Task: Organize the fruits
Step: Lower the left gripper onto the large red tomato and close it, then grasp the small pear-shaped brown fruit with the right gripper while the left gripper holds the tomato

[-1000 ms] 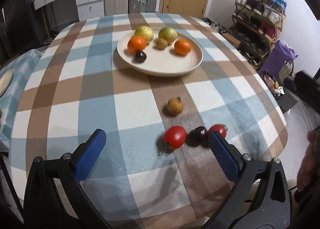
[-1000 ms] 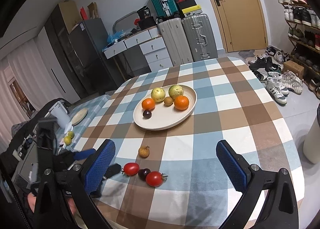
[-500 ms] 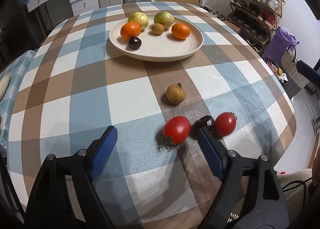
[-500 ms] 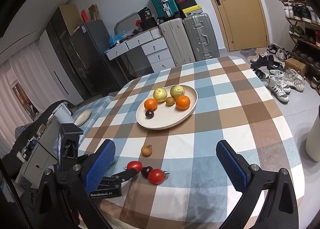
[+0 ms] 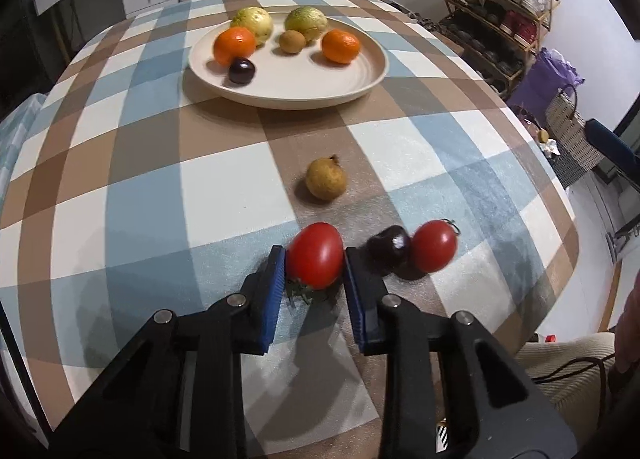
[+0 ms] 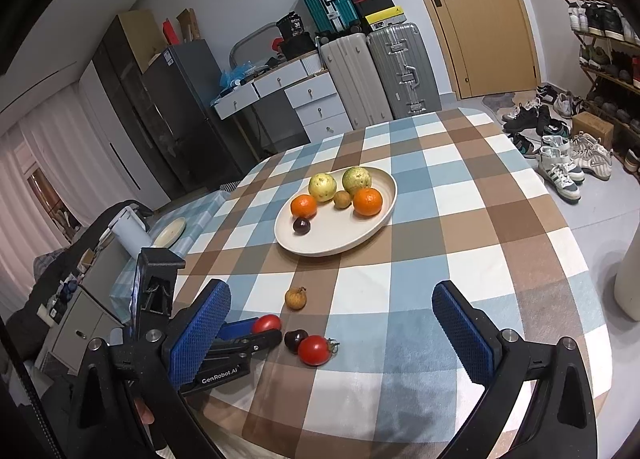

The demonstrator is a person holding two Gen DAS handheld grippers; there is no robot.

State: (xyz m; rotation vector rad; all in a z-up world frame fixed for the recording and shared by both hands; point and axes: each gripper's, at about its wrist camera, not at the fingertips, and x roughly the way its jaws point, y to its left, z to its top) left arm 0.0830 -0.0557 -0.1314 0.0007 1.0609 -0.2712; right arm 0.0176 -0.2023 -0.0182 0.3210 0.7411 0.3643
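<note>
Your left gripper [image 5: 315, 263] pinched the smooth red tomato [image 5: 316, 255] at lower centre of the checked tablecloth [image 5: 120, 179], close to its near edge; your right gripper [image 6: 332, 335] stood spread over open cloth below the round cream plate [image 6: 352, 235]

Left hand-held gripper [image 5: 315, 271] angled down, clamped on tomato [image 5: 316, 255], right hand-held gripper [image 6: 332, 323] spread wide
</note>
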